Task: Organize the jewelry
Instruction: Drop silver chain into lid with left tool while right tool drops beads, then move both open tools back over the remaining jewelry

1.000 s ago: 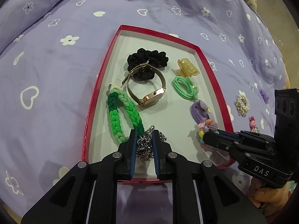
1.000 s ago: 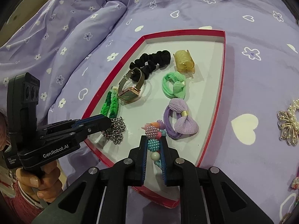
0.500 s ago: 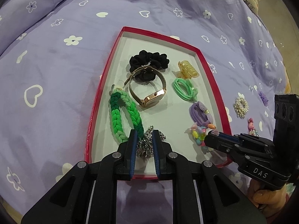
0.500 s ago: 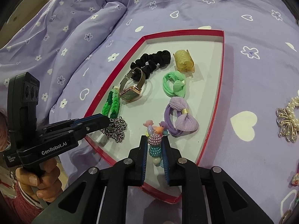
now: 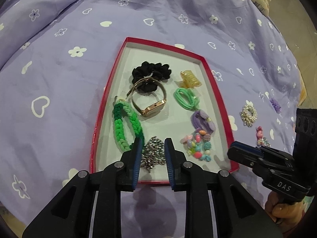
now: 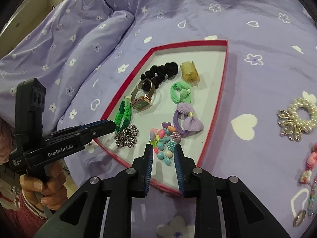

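Observation:
A red-rimmed tray (image 5: pixel 210 73) (image 6: pixel 216 115) lies on the purple bedspread. In it lie a silver chain (image 5: pixel 152 152) (image 6: pixel 126 135), a colourful bead bracelet (image 5: pixel 198 146) (image 6: pixel 164 140), a green braided band (image 5: pixel 124 125), a gold watch (image 5: pixel 152 105), a black scrunchie (image 5: pixel 150 73), a yellow claw clip (image 5: pixel 190 78), a green hair tie (image 5: pixel 186 98) and a purple bow tie (image 6: pixel 188 120). My left gripper (image 5: pixel 151 148) is open above the chain, which lies free. My right gripper (image 6: pixel 163 154) is open above the bead bracelet, which lies free.
On the bedspread right of the tray lie a pearl scrunchie (image 6: pixel 297 117) (image 5: pixel 248 115), a pink charm piece (image 6: pixel 311 162) (image 5: pixel 260 134) and a small purple item (image 5: pixel 275 104). A folded quilt ridge (image 6: pixel 79 45) rises at the far left.
Both grippers have opened and pulled back up from the tray. The chain and the bead bracelet, held earlier, now lie loose on the tray floor.

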A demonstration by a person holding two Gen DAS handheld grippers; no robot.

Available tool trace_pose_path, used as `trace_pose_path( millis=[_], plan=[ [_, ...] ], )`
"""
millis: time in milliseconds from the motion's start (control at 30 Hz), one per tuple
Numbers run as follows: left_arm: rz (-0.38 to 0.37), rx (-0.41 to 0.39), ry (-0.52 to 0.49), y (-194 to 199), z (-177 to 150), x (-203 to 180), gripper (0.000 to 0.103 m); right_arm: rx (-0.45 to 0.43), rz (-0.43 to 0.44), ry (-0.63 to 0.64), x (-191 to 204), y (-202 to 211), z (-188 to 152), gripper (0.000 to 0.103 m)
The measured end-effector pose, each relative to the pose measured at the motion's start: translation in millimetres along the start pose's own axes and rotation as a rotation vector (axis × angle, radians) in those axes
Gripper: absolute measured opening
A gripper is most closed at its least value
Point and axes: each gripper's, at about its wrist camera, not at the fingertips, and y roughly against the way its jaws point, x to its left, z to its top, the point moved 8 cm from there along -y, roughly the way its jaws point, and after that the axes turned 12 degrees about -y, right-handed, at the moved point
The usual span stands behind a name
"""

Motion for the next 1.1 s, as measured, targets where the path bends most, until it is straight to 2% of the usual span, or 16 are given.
trace_pose_path(
  millis=[200, 400, 833, 1100],
  plan=[
    [-0.026, -0.016, -0.031, 9.2, 3.3, -23.3, 0.021, -0.055, 0.005, -0.031, -11.7, 32.8, -4.0, 0.025],
    [-0.062, -0.015, -0.084, 10.2, 6.2, -56.3, 0.025, -0.110, -0.037, -0.054, -35.3, 66.5, -14.4, 0.027],
    [-0.147, 0.020, -0.209, -0.5, 4.3, -139.3, 0.025, -0.226, -0.161, -0.215, -128.3, 140.4, -37.0, 0.030],
    [-0.180, 0.041, -0.265, -10.2, 7.5, -177.4, 0.026, -0.265, -0.222, -0.295, -178.3, 163.2, -45.2, 0.031]
  ],
)
